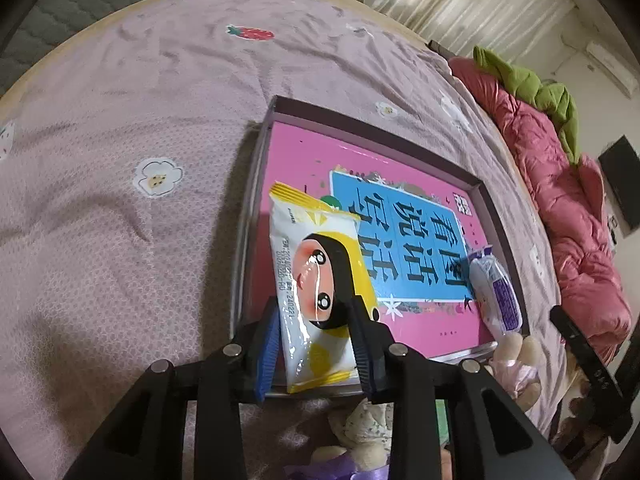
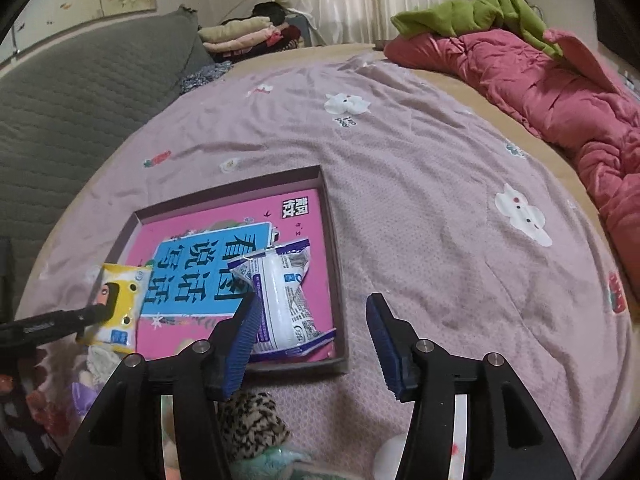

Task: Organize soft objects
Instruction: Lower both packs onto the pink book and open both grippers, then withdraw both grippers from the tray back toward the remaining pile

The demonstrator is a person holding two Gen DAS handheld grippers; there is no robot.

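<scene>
Blue-ribbed pads on your L gripper (image 1: 314, 344) stand partly spread w/ the yellow-and-white tissue pack (image 1: 316, 280) btwn them. A sliver of gap shows at the left pad, so the pads don't look to be pressing. The pack is in the box (image 1: 384, 128), at its near-left corner, lying on the pink printed cover (image 1: 420, 328) that lines the bottom. Its long axis runs from the box's near rim toward the far rim, roughly parallel to the left wall and in line w/ your fingers. So backing straight off along that line should clear it w/o dragging it.

Your R gripper (image 2: 312, 344) is spread wide and holds nothing; only bedsheet (image 2: 440, 200) shows btwn the pads. It hangs just outside the box's near-right corner. The blue-and-white pack (image 2: 280, 300) lies inside that corner, along the right wall, crumpled and part hidden behind your left finger.

Both packs look placed. What's left, prob., is the plush stuff outside the box's near rim. The leopard-print plush (image 2: 252, 420) sits right under your R gripper, on the near side of the rim, so R hand is the closer one. Whether it's lying flat or upright I can't tell.
</scene>
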